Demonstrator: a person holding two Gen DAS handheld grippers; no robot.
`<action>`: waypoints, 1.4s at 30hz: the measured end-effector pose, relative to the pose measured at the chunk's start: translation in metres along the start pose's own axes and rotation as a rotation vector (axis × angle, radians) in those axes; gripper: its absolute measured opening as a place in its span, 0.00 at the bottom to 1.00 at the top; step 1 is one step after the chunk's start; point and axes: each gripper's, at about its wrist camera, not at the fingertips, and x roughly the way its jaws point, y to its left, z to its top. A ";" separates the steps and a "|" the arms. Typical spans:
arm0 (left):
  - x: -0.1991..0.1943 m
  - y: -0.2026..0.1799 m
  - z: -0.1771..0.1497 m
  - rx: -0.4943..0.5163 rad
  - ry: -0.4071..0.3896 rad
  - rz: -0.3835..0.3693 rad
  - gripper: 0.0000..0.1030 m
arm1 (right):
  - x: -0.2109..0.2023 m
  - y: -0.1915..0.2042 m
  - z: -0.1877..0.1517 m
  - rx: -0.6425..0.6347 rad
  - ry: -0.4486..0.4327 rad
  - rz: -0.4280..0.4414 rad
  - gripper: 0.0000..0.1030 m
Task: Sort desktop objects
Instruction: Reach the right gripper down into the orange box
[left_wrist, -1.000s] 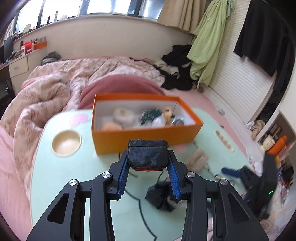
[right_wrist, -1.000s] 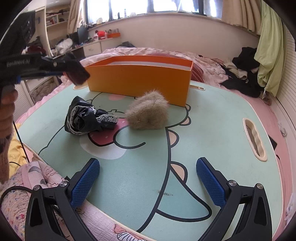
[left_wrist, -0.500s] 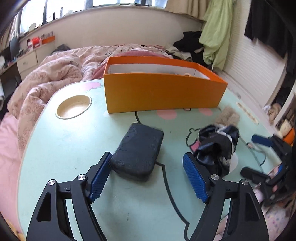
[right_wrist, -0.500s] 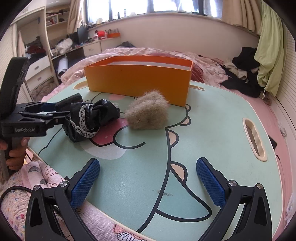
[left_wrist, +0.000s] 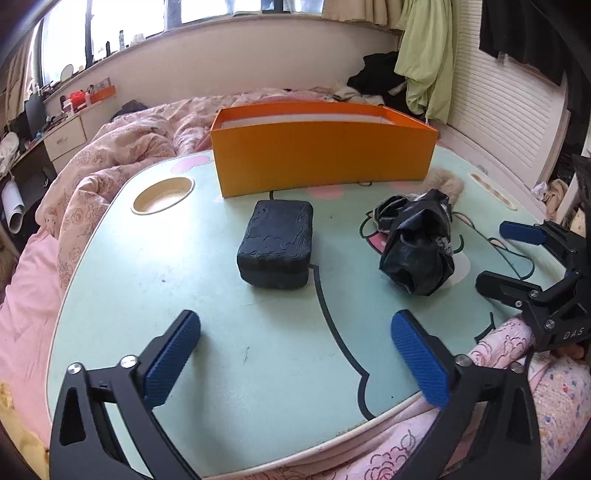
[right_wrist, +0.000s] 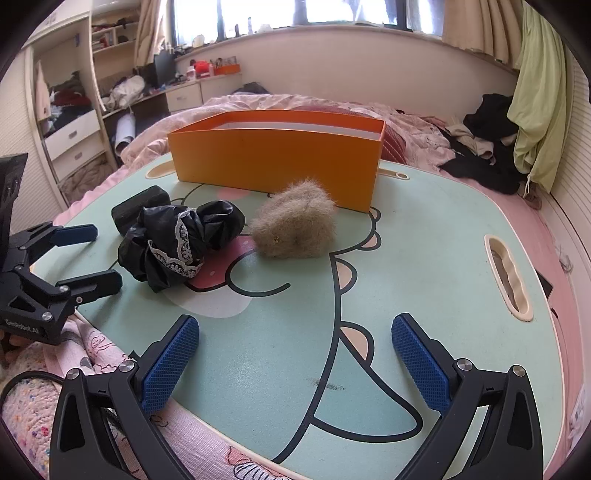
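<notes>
Looking at things from my seat, near to far:

Left gripper (left_wrist: 295, 354): jaws spread as wide as they go, they've just been opening, and nothing sits between the blue pads (left_wrist: 171, 360). It hangs over the near edge of the table, pointing down at the top.

Right gripper (right_wrist: 295, 354): also wide open with nothing in it, over its own near edge. From the left wrist view I can see it off at the right side (left_wrist: 517, 254).

Table (left_wrist: 155, 280): mint green lap table with a cartoon print and a round cup recess (left_wrist: 162, 194) at the far left corner.

Black pouch (left_wrist: 276, 243): lying flat on the table just ahead of my left gripper, clear of the pads, between me and the box.

Black lace fabric (right_wrist: 177, 243): crumpled bundle with white lace trim, to the right of the pouch and close beside it.

Fuzzy tan thing (right_wrist: 295, 225): fluffy lump right of the fabric, about touching it, just in front of the box's right corner.

Orange box (left_wrist: 321, 158): long open box at the far side of the table; can't see what's inside from this angle.

Background: pink quilt (left_wrist: 122, 155) on the bed behind the table, green cloth (right_wrist: 539, 99) hanging at the right.
</notes>
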 end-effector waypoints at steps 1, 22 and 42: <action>0.001 0.000 0.002 0.000 -0.001 0.002 1.00 | 0.000 0.000 0.000 0.000 0.000 0.000 1.00; 0.002 -0.001 0.000 -0.005 -0.008 0.005 1.00 | 0.000 0.000 0.000 -0.001 0.005 0.004 1.00; 0.002 -0.001 0.000 -0.011 -0.009 0.011 1.00 | -0.030 -0.005 0.141 0.096 -0.054 0.175 0.68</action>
